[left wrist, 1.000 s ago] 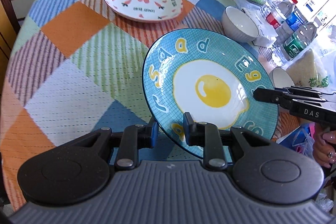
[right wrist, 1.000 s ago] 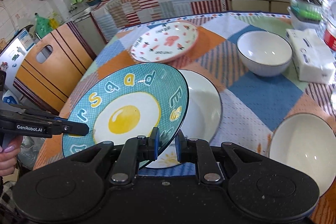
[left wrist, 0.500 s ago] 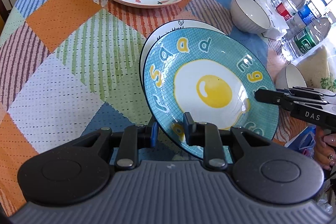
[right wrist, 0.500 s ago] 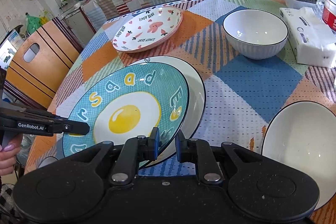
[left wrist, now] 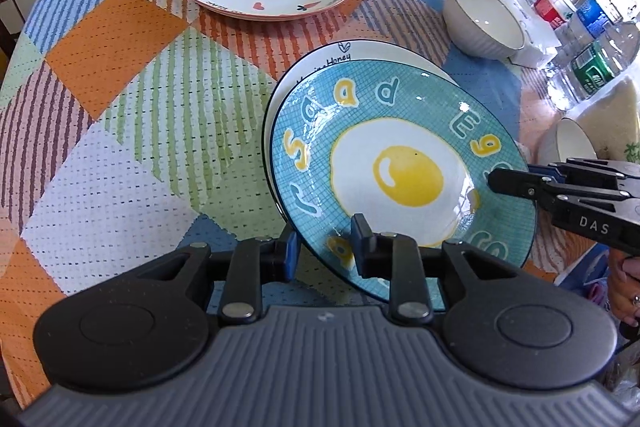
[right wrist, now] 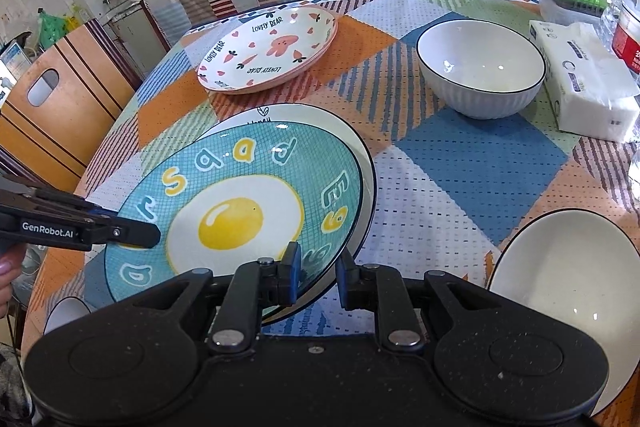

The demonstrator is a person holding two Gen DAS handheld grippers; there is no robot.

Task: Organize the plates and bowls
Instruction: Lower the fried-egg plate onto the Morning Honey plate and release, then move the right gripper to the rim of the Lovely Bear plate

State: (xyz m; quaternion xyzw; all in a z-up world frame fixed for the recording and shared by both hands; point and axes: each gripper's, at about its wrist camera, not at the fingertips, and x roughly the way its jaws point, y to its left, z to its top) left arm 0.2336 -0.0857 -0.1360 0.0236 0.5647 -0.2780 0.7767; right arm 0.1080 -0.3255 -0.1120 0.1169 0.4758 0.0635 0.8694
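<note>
Worktop (right wrist: pixel 460 163): egg plate (left wrist: pixel 400 163) hovers tilted over white plate (left wrist: pixel 360 53) near the front edge, for stacking. Left claw (left wrist: pixel 322 247) and right claw (right wrist: pixel 316 273) each clenched on opposite rims, sharing the load.

Patchwork-clothed counter (right wrist: pixel 460 163) carrying: pink plates (right wrist: pixel 268 51) (stacked), white plate (right wrist: pixel 360 155), two white bowls (right wrist: pixel 480 71), tissue pack (right wrist: pixel 580 79), bottles (left wrist: pixel 592 67).

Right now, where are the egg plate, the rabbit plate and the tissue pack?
egg plate (left wrist: pixel 408 171): left wrist view, on the yellow yolk.
rabbit plate (right wrist: pixel 282 45): right wrist view, on the pink rabbit.
tissue pack (right wrist: pixel 580 75): right wrist view, on its white top.
</note>
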